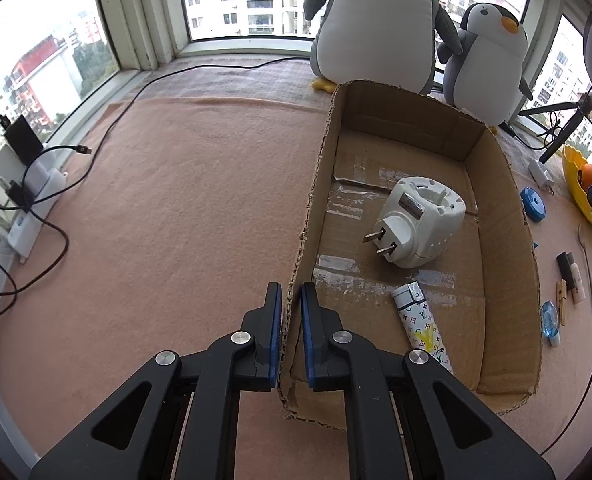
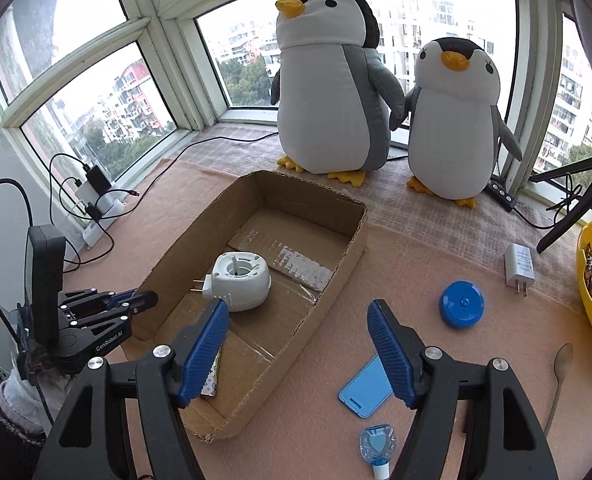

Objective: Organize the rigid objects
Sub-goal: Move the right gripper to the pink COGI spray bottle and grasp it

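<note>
Left claw point(image 1: 290, 300) clamped on the near-left wall of the cardboard box point(image 1: 514, 184). Right claw point(image 2: 298, 320) spread apart, nothing between the pads, hanging over the box's right edge. White plug-in unit point(image 2: 239, 280) and patterned lighter point(image 1: 422, 326) lie inside; blue round case point(image 2: 461, 303) sits on the worktop point(image 1: 183, 200) right of it.

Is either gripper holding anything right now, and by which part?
Left gripper pinches the cardboard box by its left side wall. Right gripper is open, empty.
</note>
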Tool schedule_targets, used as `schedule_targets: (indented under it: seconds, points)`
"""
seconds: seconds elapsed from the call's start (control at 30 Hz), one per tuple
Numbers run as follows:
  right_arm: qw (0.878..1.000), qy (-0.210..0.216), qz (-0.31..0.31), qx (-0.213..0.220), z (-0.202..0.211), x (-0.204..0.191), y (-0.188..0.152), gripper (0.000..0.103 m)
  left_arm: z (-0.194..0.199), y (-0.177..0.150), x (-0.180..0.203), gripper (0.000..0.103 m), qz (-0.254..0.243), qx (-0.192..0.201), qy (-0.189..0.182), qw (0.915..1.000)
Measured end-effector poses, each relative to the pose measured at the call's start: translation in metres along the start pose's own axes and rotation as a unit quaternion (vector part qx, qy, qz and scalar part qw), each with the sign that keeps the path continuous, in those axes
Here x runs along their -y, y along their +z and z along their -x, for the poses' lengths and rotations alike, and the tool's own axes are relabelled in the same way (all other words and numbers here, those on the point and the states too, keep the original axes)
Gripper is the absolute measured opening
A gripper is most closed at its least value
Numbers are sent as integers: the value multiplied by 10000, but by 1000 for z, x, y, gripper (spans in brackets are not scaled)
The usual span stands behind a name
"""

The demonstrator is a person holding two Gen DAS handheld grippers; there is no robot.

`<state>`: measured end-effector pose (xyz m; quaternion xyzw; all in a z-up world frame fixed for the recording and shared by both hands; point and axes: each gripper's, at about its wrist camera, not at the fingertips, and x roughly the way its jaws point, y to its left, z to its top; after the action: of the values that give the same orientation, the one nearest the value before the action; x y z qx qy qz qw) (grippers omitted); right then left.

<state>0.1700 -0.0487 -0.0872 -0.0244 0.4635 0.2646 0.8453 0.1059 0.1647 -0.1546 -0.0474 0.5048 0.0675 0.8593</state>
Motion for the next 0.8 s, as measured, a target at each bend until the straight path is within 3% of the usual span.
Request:
schedule_targets:
  seconds: [0.2, 0.3, 0.6, 0.8]
  points:
    - [9990, -240, -366, 22, 26, 44, -21, 68, 4, -2, -1, 9, 24, 13, 34, 10000]
    - [9975, -387, -585, 24, 38, 67, -30, 68, 7, -2, 0, 21, 21, 29, 51, 10000]
    - [9908, -715, -1144, -56, 58, 125, -62, 68, 23, -4, 2, 27, 142, 120, 68, 9998]
    - [9878, -788, -1310, -310, 54, 151, -80, 51, 38, -13, 4, 27, 247, 157, -5, 9996]
